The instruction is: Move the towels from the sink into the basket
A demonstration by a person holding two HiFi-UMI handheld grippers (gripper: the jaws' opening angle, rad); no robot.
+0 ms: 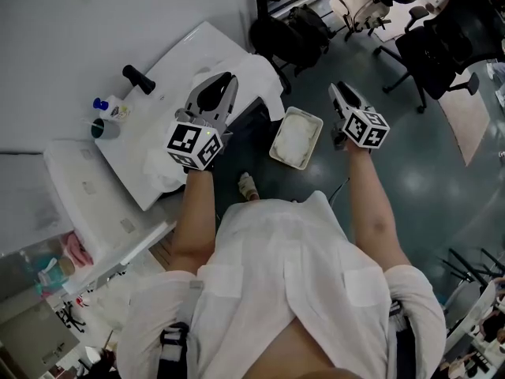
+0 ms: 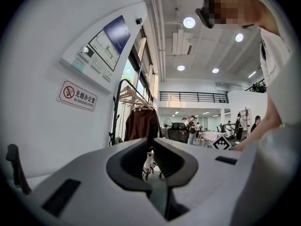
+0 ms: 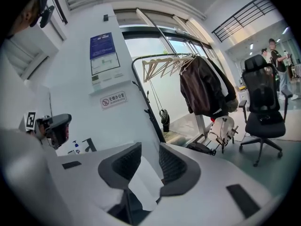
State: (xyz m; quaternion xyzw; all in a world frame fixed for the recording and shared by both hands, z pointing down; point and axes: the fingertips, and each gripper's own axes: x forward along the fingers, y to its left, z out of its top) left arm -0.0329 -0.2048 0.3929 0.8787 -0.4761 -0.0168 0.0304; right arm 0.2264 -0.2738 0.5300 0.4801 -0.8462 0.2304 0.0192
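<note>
White towel lies rumpled in the basket; right gripper beside it, jaws narrowly apart (white scrap between, unclear); left gripper opposite, nearly closed, empty.

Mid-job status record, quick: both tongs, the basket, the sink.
left gripper: tongs nearly together, nothing between them; over the sink edge
right gripper: tongs apart, white strip between them, apparently loose; to the right of the basket
basket: beside the sink, white towel inside
towels left in sink: cannot tell, white on white
</note>
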